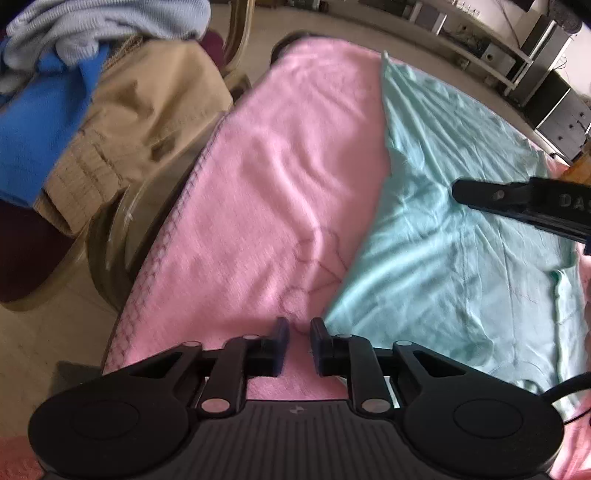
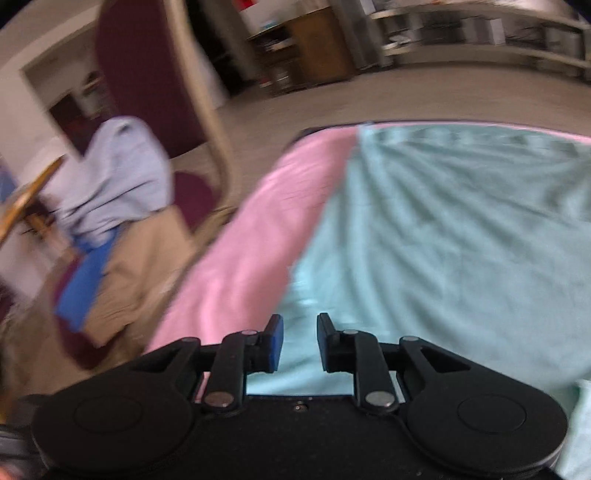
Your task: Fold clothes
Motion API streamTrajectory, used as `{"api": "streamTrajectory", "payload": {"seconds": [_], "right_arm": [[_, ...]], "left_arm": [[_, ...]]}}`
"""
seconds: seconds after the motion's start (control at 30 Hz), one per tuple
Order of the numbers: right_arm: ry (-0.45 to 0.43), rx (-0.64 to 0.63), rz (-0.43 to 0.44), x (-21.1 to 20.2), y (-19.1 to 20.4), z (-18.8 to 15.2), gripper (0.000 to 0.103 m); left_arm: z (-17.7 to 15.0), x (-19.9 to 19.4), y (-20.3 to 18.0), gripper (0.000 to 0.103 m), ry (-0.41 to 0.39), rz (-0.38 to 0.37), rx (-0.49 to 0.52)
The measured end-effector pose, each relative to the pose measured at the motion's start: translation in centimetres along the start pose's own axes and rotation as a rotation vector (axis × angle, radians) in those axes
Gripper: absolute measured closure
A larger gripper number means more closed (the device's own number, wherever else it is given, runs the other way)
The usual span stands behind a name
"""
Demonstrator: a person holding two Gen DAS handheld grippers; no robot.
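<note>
We see the left hand-held gripper [image 1: 298,345] angled steeply down over the pink blanket [image 1: 266,177], its blue-padded fingers [image 1: 281,341] a narrow gap apart with nothing between them; only pink cloth shows beneath the gap. The right hand-held gripper [image 2: 300,341] points down more shallowly, its jaws likewise slightly spread and empty, above the mint-green garment [image 2: 443,229].

In the left wrist view the right hand-held gripper reaches in from the right edge over the green cloth, and we read the raised letters "DA" on its black side before the frame cuts them off.

The mint-green garment lies spread and wrinkled on the right part of the pink blanket, which covers the table. To the left, a chair [image 2: 147,74] with dark red upholstery carries a heap: tan clothing [image 1: 147,122], a blue piece [image 1: 33,125] and a pale grey-blue one [image 1: 107,26] on top.
</note>
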State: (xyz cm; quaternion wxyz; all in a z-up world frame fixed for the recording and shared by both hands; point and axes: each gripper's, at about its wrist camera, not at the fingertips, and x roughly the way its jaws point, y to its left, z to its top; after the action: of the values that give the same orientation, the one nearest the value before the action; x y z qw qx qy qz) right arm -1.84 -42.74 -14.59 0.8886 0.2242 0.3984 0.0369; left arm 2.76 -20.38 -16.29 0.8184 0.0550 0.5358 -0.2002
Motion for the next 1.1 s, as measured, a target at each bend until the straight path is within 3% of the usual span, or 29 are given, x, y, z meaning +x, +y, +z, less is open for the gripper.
{"api": "streamTrajectory", "payload": {"seconds": [0.13, 0.2, 0.23, 0.27, 0.3, 0.4, 0.6, 0.73, 0.8, 0.93, 1.1], "right_arm": [[0.116, -0.032, 0.063, 3.8, 1.0, 0.6, 0.082], [0.108, -0.017, 0.022, 5.2, 0.6, 1.0, 0.083], [0.104, -0.009, 0.001, 5.8, 0.4, 1.2, 0.090], [0.099, -0.001, -0.019, 6.5, 0.2, 1.4, 0.092], [0.084, 0.005, -0.055, 7.0, 0.0, 1.7, 0.091], [-0.044, 0.018, -0.270, 6.3, -0.8, 3.1, 0.088], [-0.009, -0.020, -0.248, -0.1, -1.3, 3.3, 0.086], [-0.014, -0.076, -0.297, -8.4, -0.8, 0.9, 0.083], [-0.040, -0.062, -0.323, -12.4, -0.8, -0.3, 0.080], [-0.130, 0.035, -0.375, -20.1, -2.1, -4.4, 0.071], [-0.144, 0.294, -0.453, -22.5, -8.5, -9.6, 0.070]], "left_arm": [[-0.4, 0.1, -1.1, 0.086, -0.015, 0.056, 0.091], [-0.6, 0.1, -1.4, 0.086, -0.024, 0.069, 0.117], [-0.6, 0.1, -1.3, 0.085, -0.024, 0.068, 0.117], [-0.6, 0.2, -1.3, 0.085, -0.023, 0.066, 0.117], [-0.5, 0.2, -1.2, 0.085, -0.021, 0.064, 0.117], [-0.5, 0.2, -1.4, 0.085, -0.021, 0.068, 0.125], [-0.3, -0.2, -1.4, 0.085, -0.022, 0.077, 0.127], [-0.5, -2.1, -1.4, 0.085, -0.104, 0.069, 0.129], [-0.5, -3.0, -1.5, 0.084, -0.138, 0.019, 0.133], [-1.7, -3.6, -3.4, 0.080, -0.151, -0.037, 0.207], [-2.9, -3.5, -5.6, 0.079, -0.143, -0.055, 0.302]]}}
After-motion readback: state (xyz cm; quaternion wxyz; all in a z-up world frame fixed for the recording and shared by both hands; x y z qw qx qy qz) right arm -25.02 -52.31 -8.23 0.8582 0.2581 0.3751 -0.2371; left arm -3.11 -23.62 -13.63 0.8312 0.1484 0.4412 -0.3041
